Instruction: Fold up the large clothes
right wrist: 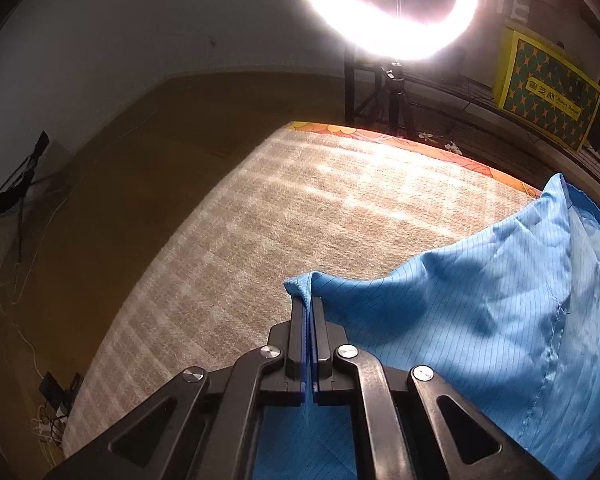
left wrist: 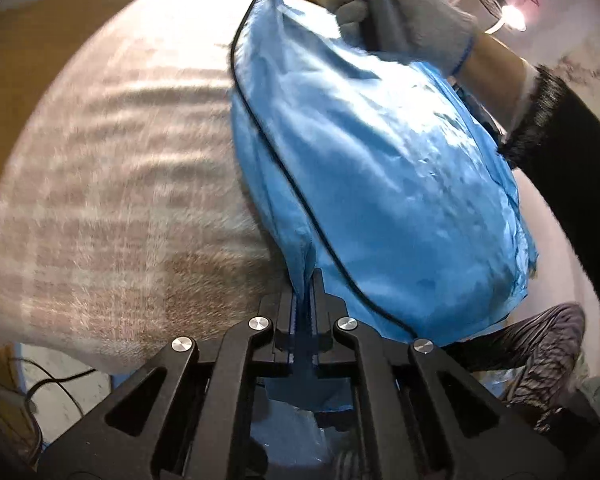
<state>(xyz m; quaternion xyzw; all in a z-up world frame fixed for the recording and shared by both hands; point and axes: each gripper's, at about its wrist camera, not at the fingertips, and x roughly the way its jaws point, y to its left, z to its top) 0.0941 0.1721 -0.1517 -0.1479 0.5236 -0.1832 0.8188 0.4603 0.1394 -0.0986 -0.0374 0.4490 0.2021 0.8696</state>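
A large blue garment (left wrist: 380, 184) with thin dark pinstripes and a black cord along one edge hangs stretched above a bed with a beige checked blanket (left wrist: 112, 184). My left gripper (left wrist: 306, 280) is shut on a bunched lower edge of the cloth. At the top of the left wrist view a grey-gloved hand (left wrist: 404, 12) holds the other gripper, which pinches the far corner. In the right wrist view my right gripper (right wrist: 309, 300) is shut on a corner of the blue garment (right wrist: 480, 312), which trails off to the right above the blanket (right wrist: 300, 220).
A bright ring light (right wrist: 388, 12) on a tripod stands past the bed's far edge, beside a yellow-green patterned box (right wrist: 548, 88). Brown floor (right wrist: 112, 184) lies left of the bed, with cables and a power strip (right wrist: 52, 404). A black sleeve (left wrist: 572, 152) and a dark patterned cloth (left wrist: 548, 356) sit at right.
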